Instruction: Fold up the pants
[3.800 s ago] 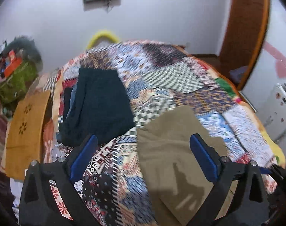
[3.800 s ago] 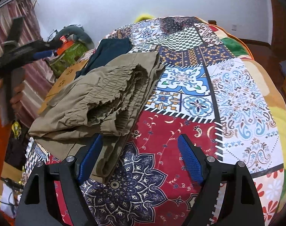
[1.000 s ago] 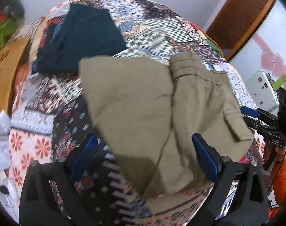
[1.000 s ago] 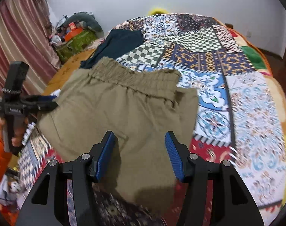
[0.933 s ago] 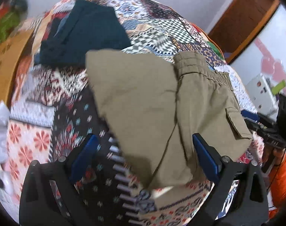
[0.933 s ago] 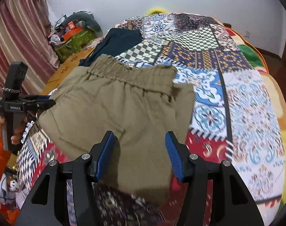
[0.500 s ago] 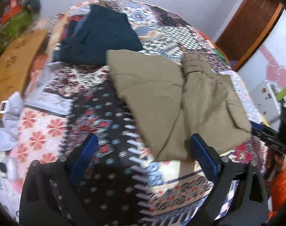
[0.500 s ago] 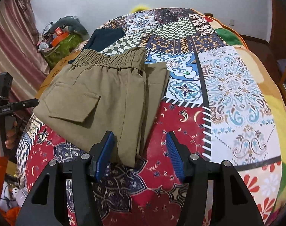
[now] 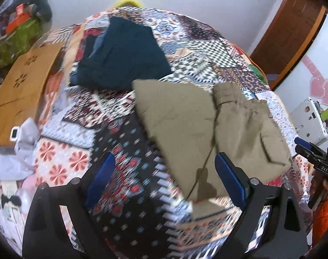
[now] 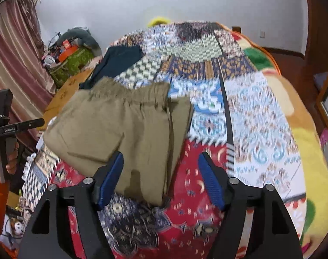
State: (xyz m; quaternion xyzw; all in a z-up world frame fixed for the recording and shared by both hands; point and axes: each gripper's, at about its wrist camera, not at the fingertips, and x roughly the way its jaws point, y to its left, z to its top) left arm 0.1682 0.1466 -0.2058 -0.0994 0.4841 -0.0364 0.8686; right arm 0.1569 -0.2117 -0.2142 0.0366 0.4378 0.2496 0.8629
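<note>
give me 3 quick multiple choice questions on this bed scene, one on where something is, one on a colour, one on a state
1. Where does the dark navy garment lie relative to the khaki pants, in the left wrist view?
A. beyond them, up the bed
B. on top of them
C. under them

2. What colour are the gripper finger pads?
A. red
B. blue
C. white

3. What state is the right gripper in?
A. shut on the pants
B. shut on the quilt
C. open, holding nothing

Answers: 1 A, it lies farther up the patchwork quilt; 2 B, the pads show blue; 3 C, its jaws stand apart above the pants' edge.
</note>
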